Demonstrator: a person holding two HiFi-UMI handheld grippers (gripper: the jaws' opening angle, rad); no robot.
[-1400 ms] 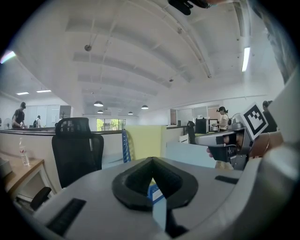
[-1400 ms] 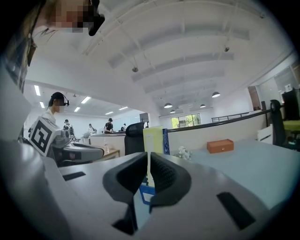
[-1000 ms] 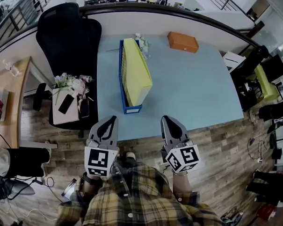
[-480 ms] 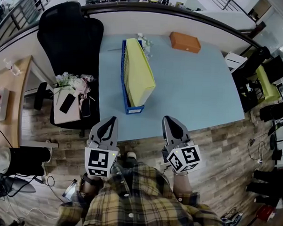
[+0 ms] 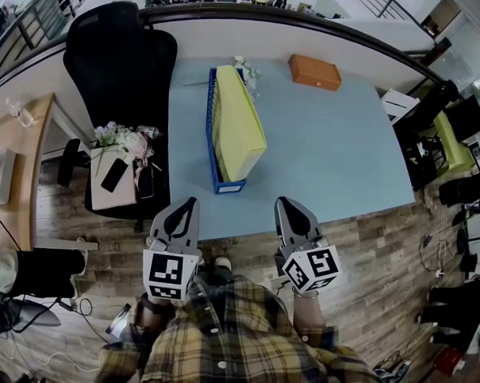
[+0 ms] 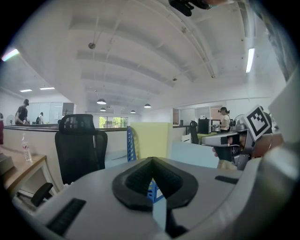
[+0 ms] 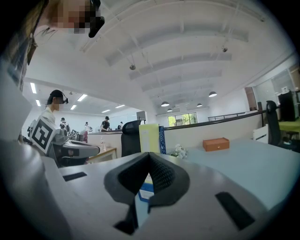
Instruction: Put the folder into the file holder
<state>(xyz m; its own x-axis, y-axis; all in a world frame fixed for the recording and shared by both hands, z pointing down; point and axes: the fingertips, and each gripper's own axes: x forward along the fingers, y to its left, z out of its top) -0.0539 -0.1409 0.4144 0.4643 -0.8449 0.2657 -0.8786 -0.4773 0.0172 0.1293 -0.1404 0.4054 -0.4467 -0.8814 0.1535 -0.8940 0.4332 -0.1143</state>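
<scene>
The folder is yellow, the file holder blue, the table pale blue, the box orange.

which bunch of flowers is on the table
The small white bunch at the far end of the file holder. The other bunch lies off the table, to its left, below the black chair.

Light blue table: right half was open from near edge to far.

Blue file holder ran near-to-far, left of centre, with the yellow folder standing in it. This was the tallest block.

Orange box sat at far edge, well apart from the holder, with a wide lane between.

Small white flowers crowded the holder's far end.

Table strip left of the holder was narrow, hemmed by the black office chair.
</scene>
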